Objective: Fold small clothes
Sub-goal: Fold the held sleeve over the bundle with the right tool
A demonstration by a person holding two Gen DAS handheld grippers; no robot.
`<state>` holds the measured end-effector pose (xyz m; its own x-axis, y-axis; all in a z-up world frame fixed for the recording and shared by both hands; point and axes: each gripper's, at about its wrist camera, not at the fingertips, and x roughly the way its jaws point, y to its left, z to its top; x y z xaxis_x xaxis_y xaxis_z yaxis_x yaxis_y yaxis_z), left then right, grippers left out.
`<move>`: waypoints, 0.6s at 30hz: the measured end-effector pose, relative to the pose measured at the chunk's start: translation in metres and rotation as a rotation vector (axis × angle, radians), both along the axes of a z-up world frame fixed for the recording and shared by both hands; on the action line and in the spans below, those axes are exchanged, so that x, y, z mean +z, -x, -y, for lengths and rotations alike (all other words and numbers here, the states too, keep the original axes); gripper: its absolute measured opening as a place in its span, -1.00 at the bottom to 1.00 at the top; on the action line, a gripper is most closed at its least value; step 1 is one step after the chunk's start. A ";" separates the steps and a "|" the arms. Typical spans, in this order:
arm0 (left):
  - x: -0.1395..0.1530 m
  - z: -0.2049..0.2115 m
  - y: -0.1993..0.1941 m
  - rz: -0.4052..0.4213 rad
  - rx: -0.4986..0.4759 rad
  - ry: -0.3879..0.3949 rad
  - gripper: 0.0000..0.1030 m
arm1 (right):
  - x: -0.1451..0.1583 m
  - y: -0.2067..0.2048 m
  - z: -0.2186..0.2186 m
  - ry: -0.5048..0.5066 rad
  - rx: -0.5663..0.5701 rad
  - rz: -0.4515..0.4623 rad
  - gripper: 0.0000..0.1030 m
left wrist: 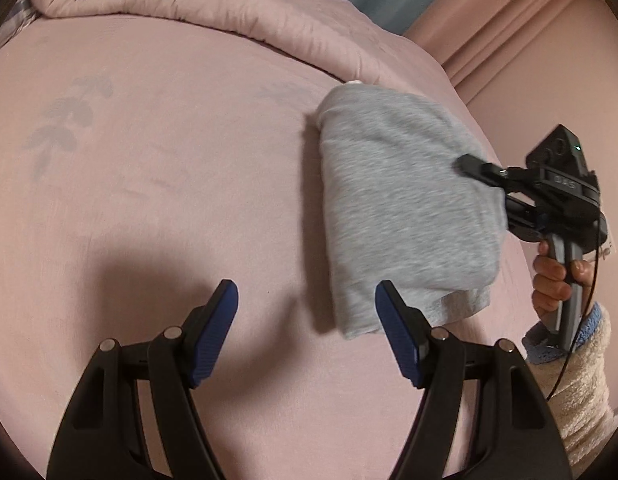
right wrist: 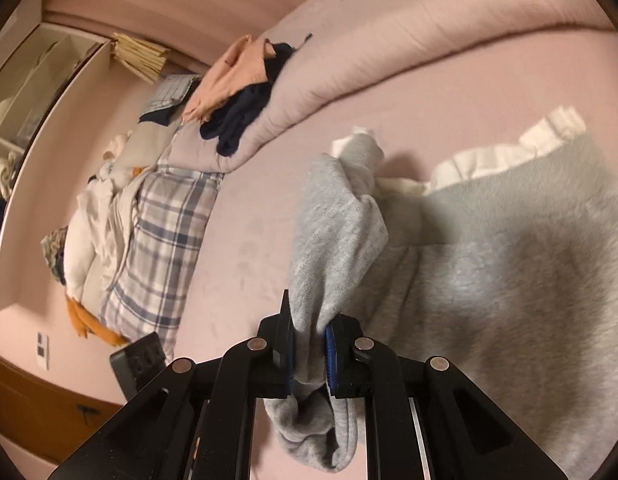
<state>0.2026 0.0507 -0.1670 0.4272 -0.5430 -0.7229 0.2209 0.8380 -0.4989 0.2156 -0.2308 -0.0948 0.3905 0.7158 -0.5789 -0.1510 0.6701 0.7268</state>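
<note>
Only the right gripper (right wrist: 309, 344) pinches the grey garment (right wrist: 509, 272) on the bed (right wrist: 237, 248).

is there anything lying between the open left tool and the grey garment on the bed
Nothing visible does. The left tool stands open over bare pink bedsheet, with the near corner of the grey garment just past one of its fingertips. The right tool is shut on the garment's other side.

Left gripper (left wrist: 307, 300) gapes empty; right gripper (right wrist: 309, 344) is clamped tight.
</note>
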 end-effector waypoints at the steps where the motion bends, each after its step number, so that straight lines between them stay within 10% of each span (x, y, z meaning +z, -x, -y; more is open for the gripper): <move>1: -0.001 0.000 0.000 -0.004 0.001 0.003 0.38 | 0.001 0.001 0.004 -0.007 -0.004 0.001 -0.74; 18: -0.001 0.016 0.003 -0.004 -0.045 -0.033 0.38 | 0.039 0.025 0.073 0.028 -0.137 0.059 -0.74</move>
